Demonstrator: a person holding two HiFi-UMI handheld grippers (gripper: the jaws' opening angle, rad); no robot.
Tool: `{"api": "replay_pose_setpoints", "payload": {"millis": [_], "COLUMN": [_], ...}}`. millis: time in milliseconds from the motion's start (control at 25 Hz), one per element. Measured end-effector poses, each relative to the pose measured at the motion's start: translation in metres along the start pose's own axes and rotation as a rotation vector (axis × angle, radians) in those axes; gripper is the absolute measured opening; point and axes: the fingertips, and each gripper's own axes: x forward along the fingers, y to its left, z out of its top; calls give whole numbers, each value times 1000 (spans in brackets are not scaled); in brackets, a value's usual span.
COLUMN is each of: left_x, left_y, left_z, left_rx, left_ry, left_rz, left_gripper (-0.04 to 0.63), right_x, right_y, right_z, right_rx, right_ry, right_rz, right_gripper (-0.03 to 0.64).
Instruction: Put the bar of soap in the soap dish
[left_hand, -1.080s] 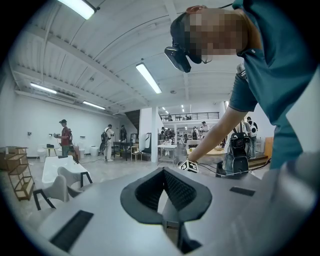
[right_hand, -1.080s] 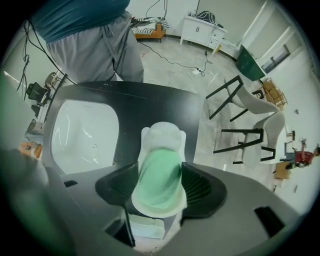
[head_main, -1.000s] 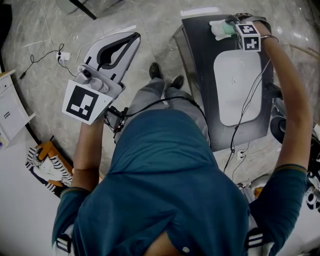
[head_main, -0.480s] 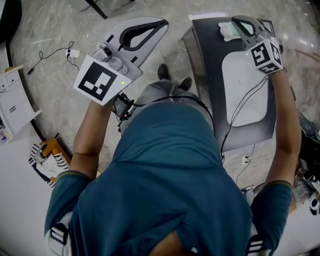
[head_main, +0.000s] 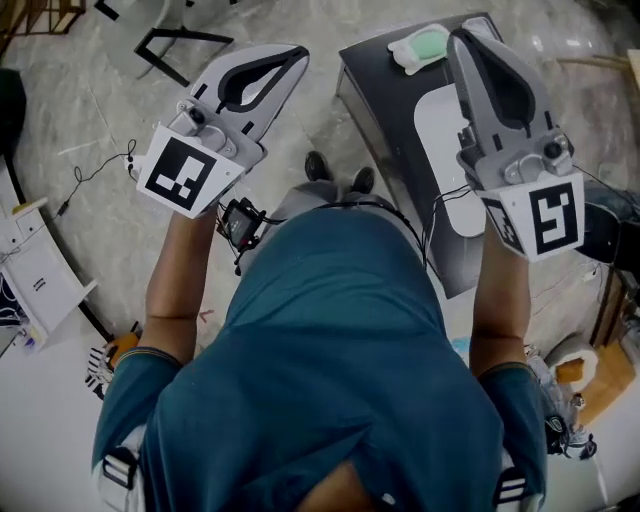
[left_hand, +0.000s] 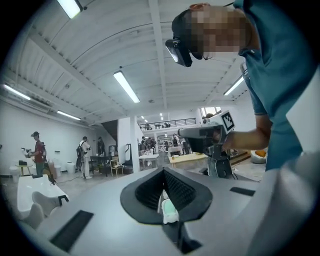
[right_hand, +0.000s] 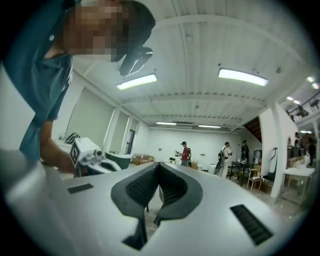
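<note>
Grey marble floor lies all round a black table at the far right, and on its top sits a white basin with nothing seen inside it. At the far end of that table, just beyond the basin, a white soap dish holds the bar of soap, which lies flat in it: a pale green, rounded block, smaller than the dish. The right gripper shows over the basin with its tip near the dish, jaws pressed together on nothing. The left gripper is well to the left over bare floor, jaws likewise pressed together at the tips; only floor shows through its loop in the head view, though its own view has a small white and green shape low in the gap that I cannot place. Near the person's shoes a black cable runs to a small device; a black chair frame stands far left, a white cabinet near left
</note>
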Motion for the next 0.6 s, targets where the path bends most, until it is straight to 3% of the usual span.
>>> {"api": "replay_pose_setpoints", "payload": {"millis": [200,600], "left_x": [0,5], "left_y": [-4,-38], "left_z": [2,33], "left_rx": [6,41], "left_ry": [-12,-48], "left_rz": [-33,-112], "left_gripper": [3,3], "right_x": [-43,-100], "right_y": [18,41], "right_z": [38,60], "right_rx": [113,112], "right_ry": [-79,-46], "right_rz": [-126,-220], "right_gripper": [13,12]}}
